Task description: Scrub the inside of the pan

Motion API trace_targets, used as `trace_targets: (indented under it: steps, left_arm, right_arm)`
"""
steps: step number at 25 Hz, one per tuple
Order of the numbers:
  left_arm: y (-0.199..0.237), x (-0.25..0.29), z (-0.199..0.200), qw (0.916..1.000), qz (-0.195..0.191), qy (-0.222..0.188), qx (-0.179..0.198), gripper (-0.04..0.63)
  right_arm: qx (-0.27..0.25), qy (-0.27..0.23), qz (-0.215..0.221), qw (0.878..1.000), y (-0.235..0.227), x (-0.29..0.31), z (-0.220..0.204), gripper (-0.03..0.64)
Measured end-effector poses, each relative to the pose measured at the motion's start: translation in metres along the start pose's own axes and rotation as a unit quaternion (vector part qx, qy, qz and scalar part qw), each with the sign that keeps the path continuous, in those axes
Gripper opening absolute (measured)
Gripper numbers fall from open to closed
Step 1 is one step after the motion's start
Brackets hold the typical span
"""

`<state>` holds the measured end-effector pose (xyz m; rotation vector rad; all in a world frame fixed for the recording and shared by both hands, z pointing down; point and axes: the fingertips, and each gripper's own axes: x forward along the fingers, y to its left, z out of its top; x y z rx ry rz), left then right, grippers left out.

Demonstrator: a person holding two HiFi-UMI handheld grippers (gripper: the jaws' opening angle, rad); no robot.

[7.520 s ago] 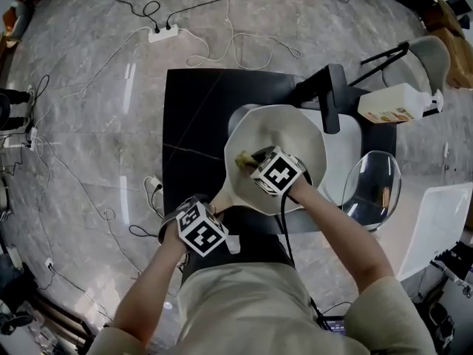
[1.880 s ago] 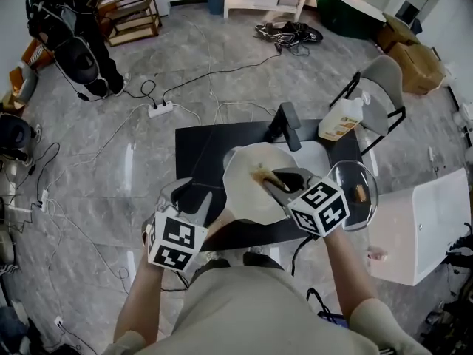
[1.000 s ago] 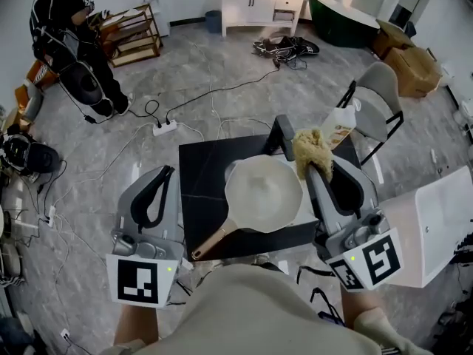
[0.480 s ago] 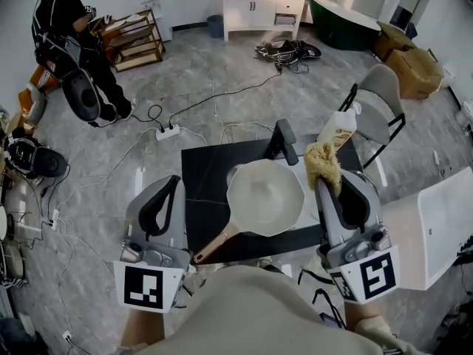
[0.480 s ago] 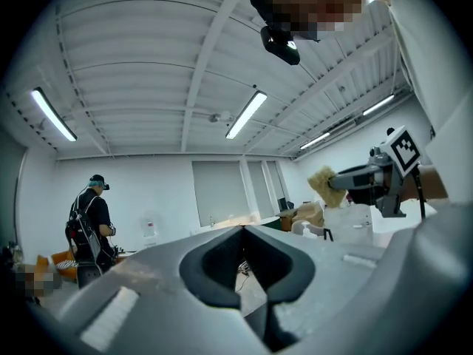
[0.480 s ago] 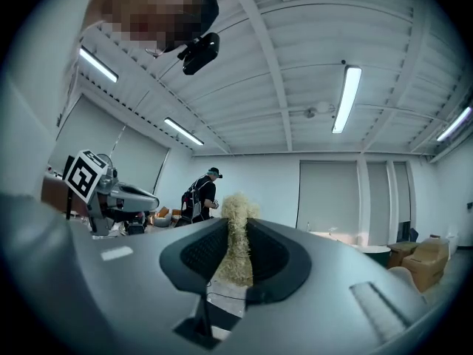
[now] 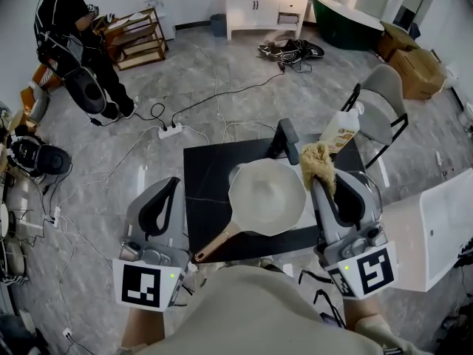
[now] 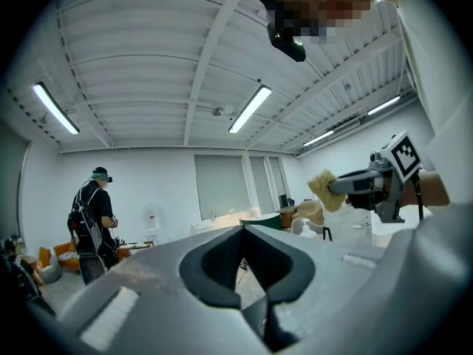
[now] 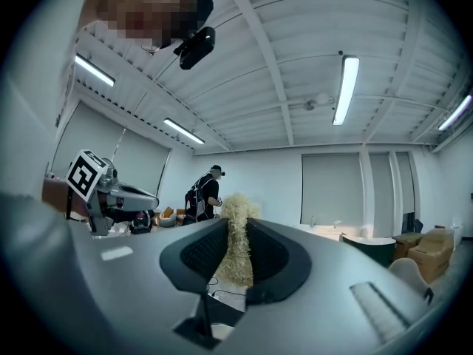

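The pale pan (image 7: pixel 267 198) rests on the black table (image 7: pixel 207 174), its wooden handle (image 7: pixel 216 243) pointing toward me. Both grippers are held level above it, away from the pan. My right gripper (image 7: pixel 319 177) (image 9: pixel 235 228) is shut on a tan fibrous scrubber (image 7: pixel 316 161) (image 9: pixel 235 244), which sticks up between the jaws over the pan's right rim. My left gripper (image 7: pixel 167 189) (image 8: pixel 242 232) hangs left of the table with its jaws shut and nothing in them. In the left gripper view, the right gripper (image 8: pixel 369 188) and the scrubber (image 8: pixel 323 189) show at the right.
A black faucet-like stand (image 7: pixel 285 137) and a soap bottle (image 7: pixel 341 133) are behind the pan. A grey chair (image 7: pixel 381 109) and a white box (image 7: pixel 436 224) are at the right. Cables and a power strip (image 7: pixel 170 132) lie on the floor. A person (image 7: pixel 70 43) stands at the far left.
Since the oldest frames the left gripper has let go of the pan handle and the right has lifted the scrubber out of the pan. Over the last second both barely moved.
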<state>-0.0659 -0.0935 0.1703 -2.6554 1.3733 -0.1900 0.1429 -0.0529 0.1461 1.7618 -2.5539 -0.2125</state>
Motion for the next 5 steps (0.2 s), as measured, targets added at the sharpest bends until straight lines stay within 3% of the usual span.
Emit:
trace_targets:
  steps: [5]
  left_arm:
    - [-0.0007,-0.0021,-0.0033,1.0,0.0,-0.001,0.002,0.002]
  right_arm:
    - [0.008,-0.001,-0.002,1.0,0.0008,0.0,-0.0053,0.077]
